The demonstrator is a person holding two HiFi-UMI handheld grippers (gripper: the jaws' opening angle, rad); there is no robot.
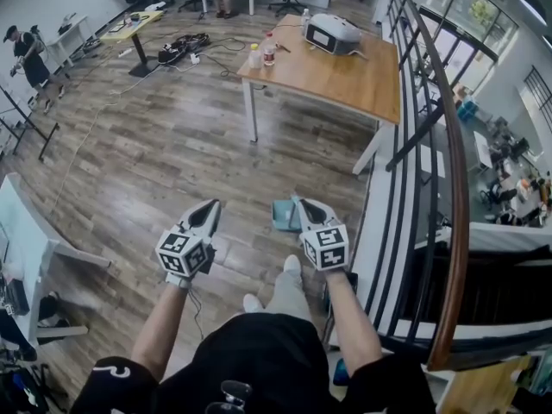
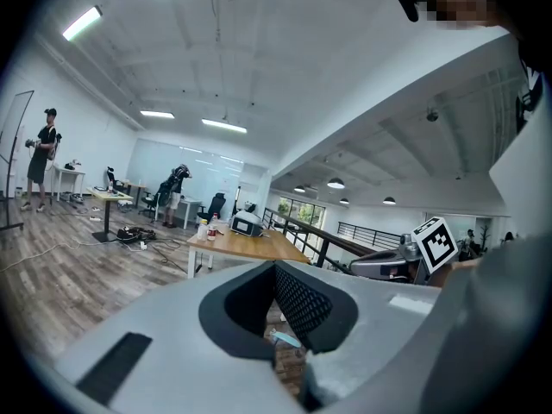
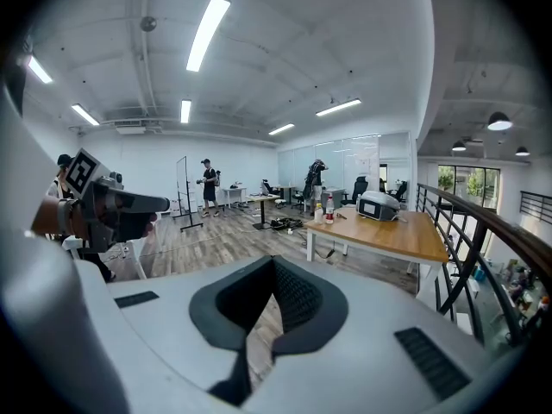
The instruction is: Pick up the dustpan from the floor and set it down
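On the floor ahead of the feet: dustpan [image 1: 282, 218], not yet lifted. Left gripper [image 1: 210, 206] and right gripper [image 1: 299, 202] closed, empty, raised above it; presumably pre-reach.

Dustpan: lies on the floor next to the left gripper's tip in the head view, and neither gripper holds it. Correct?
Not quite. The dustpan lies on the floor next to the right gripper, not the left gripper, as the head view shows. The rest stands: neither gripper holds it.
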